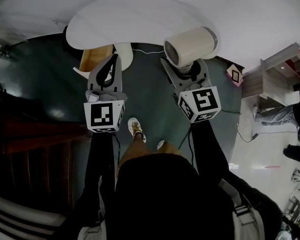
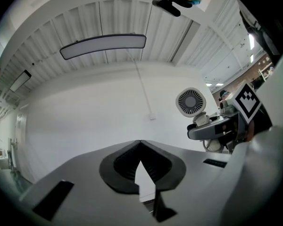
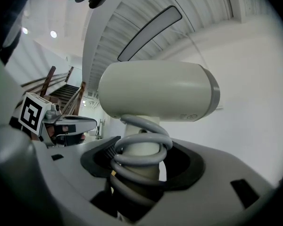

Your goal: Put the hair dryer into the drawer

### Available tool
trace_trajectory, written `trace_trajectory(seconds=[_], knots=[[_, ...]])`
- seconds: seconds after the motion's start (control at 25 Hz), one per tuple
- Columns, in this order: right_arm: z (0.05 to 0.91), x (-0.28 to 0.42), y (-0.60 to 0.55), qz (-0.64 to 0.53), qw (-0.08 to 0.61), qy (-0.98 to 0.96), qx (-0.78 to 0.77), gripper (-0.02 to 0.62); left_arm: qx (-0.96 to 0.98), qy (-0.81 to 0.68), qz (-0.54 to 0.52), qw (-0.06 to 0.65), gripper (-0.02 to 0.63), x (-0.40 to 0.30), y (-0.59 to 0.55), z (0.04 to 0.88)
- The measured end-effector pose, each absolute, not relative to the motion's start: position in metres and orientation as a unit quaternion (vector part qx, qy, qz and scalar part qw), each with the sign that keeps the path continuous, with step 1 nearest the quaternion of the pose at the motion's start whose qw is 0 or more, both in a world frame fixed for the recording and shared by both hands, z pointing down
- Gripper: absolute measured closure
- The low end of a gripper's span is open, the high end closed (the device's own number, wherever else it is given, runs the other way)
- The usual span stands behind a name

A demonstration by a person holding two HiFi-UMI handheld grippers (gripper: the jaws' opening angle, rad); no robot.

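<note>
My right gripper (image 1: 186, 66) is shut on the handle of the cream hair dryer (image 1: 191, 45), which it holds up in the air with the barrel lying crosswise. In the right gripper view the hair dryer (image 3: 158, 94) fills the middle. Its grey cord (image 3: 140, 158) is wound round the handle between the jaws of my right gripper (image 3: 141, 149). My left gripper (image 1: 114, 59) is shut with nothing in it, its tips touching (image 2: 140, 142). From there the hair dryer's round grille (image 2: 191, 101) shows at the right. A light wooden box-like piece (image 1: 93, 59), perhaps the drawer, sits under the table's edge.
A white rounded table (image 1: 135, 16) lies ahead, with a white cable (image 1: 146, 51) on the dark floor (image 1: 45, 79). Dark wooden stairs (image 1: 30, 149) are at the left. A shelf unit (image 1: 277, 69) and a seated person (image 1: 285, 115) are at the right.
</note>
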State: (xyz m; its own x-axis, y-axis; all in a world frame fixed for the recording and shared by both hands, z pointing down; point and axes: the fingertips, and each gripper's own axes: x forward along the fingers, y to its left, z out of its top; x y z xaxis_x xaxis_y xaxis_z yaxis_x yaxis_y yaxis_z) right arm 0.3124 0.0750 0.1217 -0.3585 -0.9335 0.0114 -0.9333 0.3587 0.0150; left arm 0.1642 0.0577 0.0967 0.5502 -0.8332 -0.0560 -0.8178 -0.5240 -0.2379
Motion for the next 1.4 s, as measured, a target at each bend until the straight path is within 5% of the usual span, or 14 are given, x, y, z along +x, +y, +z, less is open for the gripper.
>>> trace_trajectory(seconds=[1.4], knots=[[0.179, 0.06, -0.11, 0.04, 0.061, -0.915, 0.397, 0.307, -0.821, 0.562, -0.059, 0.078, 0.592, -0.046, -0.098, 0.143]])
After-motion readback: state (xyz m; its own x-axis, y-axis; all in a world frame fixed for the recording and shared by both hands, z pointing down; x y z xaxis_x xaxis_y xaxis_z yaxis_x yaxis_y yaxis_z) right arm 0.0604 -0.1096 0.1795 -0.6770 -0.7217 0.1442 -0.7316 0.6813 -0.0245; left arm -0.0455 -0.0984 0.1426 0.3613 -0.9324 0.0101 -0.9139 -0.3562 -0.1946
